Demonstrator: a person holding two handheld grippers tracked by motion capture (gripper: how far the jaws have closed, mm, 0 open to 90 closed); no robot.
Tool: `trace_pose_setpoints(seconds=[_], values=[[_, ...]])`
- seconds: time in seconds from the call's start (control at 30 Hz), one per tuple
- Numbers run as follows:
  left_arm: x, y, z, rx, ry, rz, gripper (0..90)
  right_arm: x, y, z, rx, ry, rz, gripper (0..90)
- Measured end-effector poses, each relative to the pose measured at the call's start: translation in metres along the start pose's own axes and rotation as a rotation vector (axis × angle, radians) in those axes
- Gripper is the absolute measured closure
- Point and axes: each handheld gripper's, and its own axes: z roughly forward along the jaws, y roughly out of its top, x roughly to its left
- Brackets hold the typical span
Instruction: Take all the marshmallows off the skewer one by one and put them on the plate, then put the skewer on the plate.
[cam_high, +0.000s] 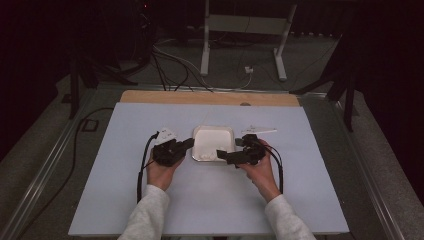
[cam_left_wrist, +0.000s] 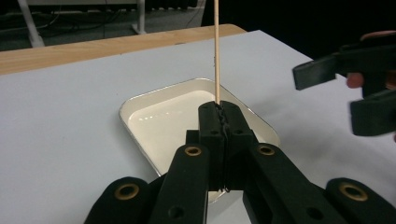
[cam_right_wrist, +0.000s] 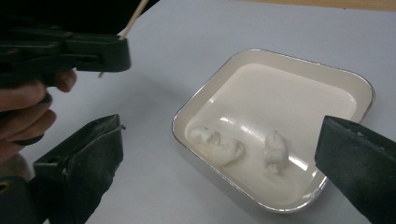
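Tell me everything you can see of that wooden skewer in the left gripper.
The wooden skewer is a thin, pale, straight stick, bare along the length that shows. The left gripper is shut on its lower end, so it stands upright from the jaw tips and runs out of the top of the left gripper view. It is held above the near edge of the white tray, touching nothing but the jaws. The right gripper view shows a short slanted piece of it.
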Motion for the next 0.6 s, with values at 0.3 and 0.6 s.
trace_pose_setpoints(seconds=[0.3,0.6], values=[[-0.001,0.005,0.014,0.018,0.012,-0.017,90.0,-0.005,-0.01,-0.016,-0.046,-0.018,-0.005,1.3],[0.0,0.004,0.028,0.037,0.021,-0.042,90.0,-0.009,-0.025,-0.038,-0.076,-0.043,-0.02,1.3]])
